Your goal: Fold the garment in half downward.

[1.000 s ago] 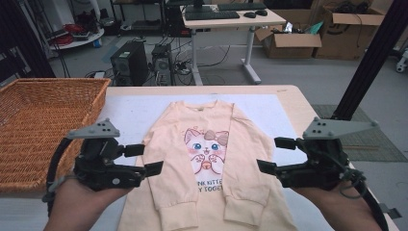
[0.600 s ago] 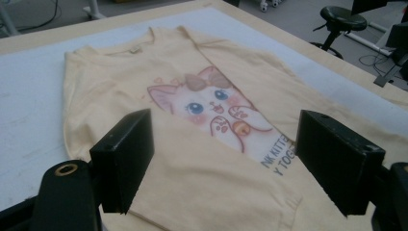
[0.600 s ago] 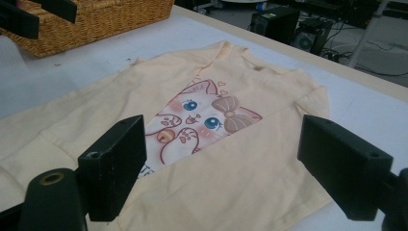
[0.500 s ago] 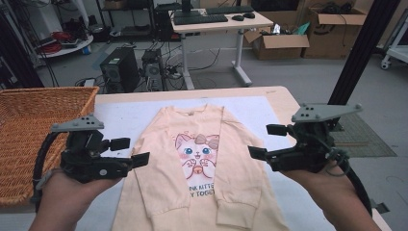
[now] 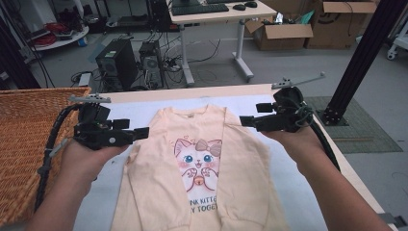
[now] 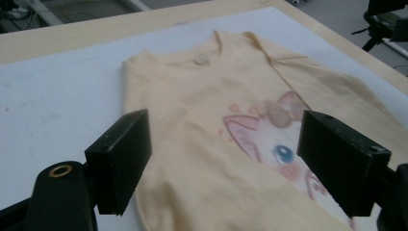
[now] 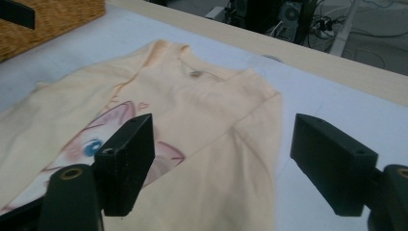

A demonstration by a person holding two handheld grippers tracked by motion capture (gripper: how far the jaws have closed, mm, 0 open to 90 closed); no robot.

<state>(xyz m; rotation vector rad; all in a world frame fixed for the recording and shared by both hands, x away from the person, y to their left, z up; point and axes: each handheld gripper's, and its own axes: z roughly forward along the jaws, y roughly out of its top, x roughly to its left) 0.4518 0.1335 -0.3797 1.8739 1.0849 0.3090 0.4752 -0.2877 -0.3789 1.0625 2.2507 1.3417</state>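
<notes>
Nearest the person, the hem of the pale peach long-sleeved sweatshirt with a cartoon cat print point(image 5: 199, 163) runs off the bottom of the high view; the garment lies face up on the white-topped wooden desk point(image 5: 293, 192), both sleeves already folded in along the body. That looks like the first stage of a fold done, with the crosswise fold of the body left to do. The left gripper point(image 5: 137, 134) hovers beside the left shoulder, its 2 fingers point(image 6: 120, 166) spread wide and empty. The right gripper point(image 5: 248, 120) hovers by the right shoulder; its jaws have just been closing a little but stand wide, nothing between them. Further off, a woven wicker basket point(image 5: 29, 130) sits at the left.
</notes>
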